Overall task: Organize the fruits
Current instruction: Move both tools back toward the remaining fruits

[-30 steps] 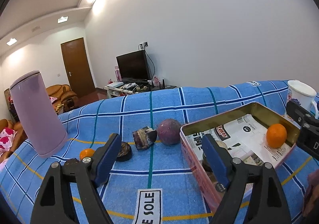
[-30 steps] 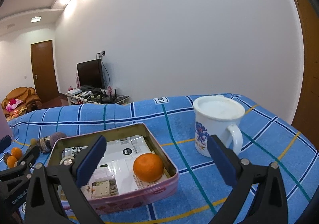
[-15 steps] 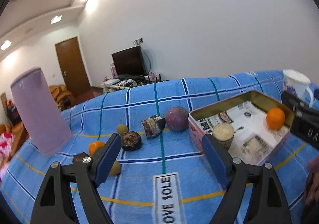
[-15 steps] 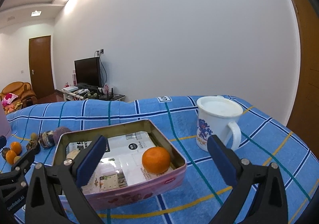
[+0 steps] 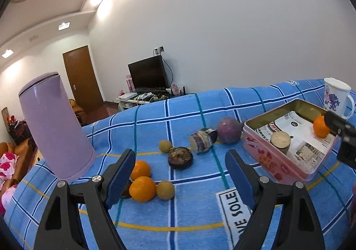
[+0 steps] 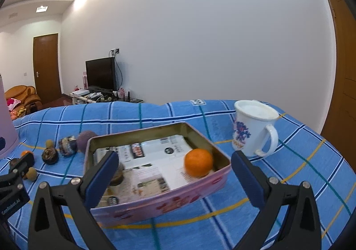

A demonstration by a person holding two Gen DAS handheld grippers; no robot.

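White walls (image 6: pixel 200 38), white stepped ceiling (image 5: pixel 44 11) with recessed lights (image 5: pixel 64 25) on. Brown wooden door (image 6: pixel 45 67) at far left, closed. Black TV (image 6: pixel 100 75), off, on low white stand (image 6: pixel 89 96) cluttered with small items; wall socket (image 6: pixel 115 50) above, cable hanging. Orange-brown sofa (image 6: pixel 22 94) beside door. Second wooden door (image 6: pixel 342 72) at right edge.
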